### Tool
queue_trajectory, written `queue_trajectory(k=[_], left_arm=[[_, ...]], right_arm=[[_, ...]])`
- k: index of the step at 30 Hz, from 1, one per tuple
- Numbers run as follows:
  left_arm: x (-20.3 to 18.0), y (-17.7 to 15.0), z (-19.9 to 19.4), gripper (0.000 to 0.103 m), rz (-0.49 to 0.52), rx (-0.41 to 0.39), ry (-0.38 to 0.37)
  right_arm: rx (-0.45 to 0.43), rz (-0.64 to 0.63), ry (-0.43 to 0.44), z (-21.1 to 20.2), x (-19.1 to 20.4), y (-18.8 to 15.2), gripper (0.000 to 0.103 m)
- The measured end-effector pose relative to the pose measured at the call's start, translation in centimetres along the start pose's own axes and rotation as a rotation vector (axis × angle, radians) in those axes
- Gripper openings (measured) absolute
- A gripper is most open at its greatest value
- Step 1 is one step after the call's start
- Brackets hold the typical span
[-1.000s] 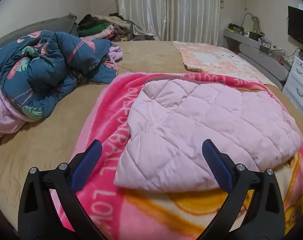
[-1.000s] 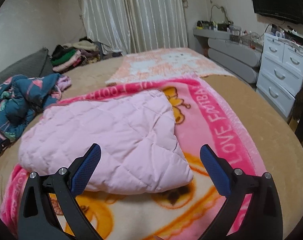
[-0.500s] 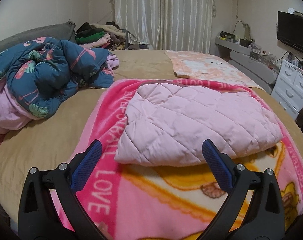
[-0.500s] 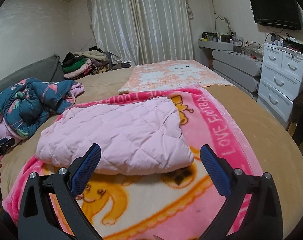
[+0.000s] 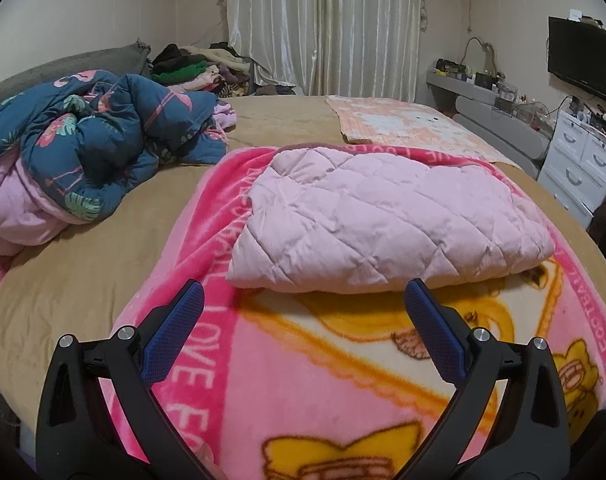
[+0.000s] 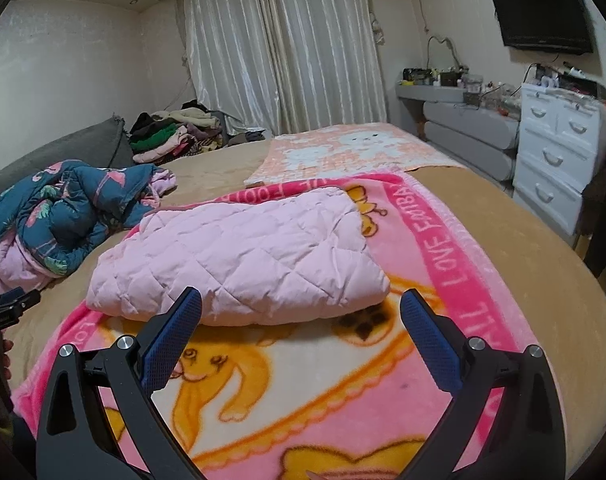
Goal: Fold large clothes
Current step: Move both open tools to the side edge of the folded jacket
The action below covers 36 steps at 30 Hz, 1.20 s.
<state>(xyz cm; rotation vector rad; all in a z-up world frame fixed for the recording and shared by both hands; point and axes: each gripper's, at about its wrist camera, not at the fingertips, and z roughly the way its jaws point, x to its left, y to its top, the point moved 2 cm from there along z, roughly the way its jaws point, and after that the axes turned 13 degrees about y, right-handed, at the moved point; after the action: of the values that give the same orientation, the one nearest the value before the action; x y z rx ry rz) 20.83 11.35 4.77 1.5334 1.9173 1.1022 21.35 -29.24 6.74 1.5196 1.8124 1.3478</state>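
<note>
On the bed (image 5: 103, 248), a folded pink quilted garment (image 5: 383, 220) lay on a bright pink cartoon blanket (image 5: 303, 380), with lettering running along the blanket's border. From the left wrist view, the garment sat at about 12 o'clock from the left gripper (image 5: 303, 332), near its fingertips but not touching them. That gripper's jaws stood wide apart and held nothing; its blue pads (image 5: 171, 340) hung above the blanket. From the right wrist view, the garment (image 6: 239, 256) lay at about 11 o'clock from the right gripper (image 6: 303, 336), whose jaws were likewise spread wide and empty, the pads (image 6: 431, 344) apart from the cloth. The blanket (image 6: 343, 400) filled the ground beneath it. The garment's folded edge faced both cameras, and it looked puffy and roughly rectangular.

A crumpled blue duvet (image 5: 87, 148) with a flamingo print was heaped at 10 o'clock in the left view, well apart from the garment, pink lining showing below it. At 1 o'clock beyond the blanket lay a pale peach mat (image 5: 403, 124), flat on the bed. A pile of clothes (image 6: 171, 132) sat at 11 o'clock near the curtains (image 6: 283, 48). A white dresser (image 6: 555, 152) stood at 2 o'clock in the right view, with a television (image 6: 543, 12) on the wall above it.
</note>
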Motion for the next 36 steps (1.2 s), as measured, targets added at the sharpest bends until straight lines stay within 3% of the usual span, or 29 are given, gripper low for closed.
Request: queue_trajectory(k=[8, 15, 25, 36], left_arm=[[-0.4, -1.7, -0.5, 0.094, 0.013, 0.006, 0.003], [-0.2, -4.0, 0.5, 0.094, -0.013, 0.068, -0.022], [-0.5, -6.7, 5.3, 0.094, -0.106, 0.236, -0.051], [-0.6, -4.4, 10.0, 0.094, -0.22, 0.277, -0.053]], right_arm=[[0.017, -0.03, -0.04, -0.3, 0.6, -2.2, 0.099], [0.062, 0.001, -0.04, 0.4, 0.8, -4.4, 0.099], [0.127, 0.234, -0.131, 4.6, -2.4, -6.8, 0.099], [0.151, 0.347, -0.144, 10.1, -5.3, -6.2, 0.099]])
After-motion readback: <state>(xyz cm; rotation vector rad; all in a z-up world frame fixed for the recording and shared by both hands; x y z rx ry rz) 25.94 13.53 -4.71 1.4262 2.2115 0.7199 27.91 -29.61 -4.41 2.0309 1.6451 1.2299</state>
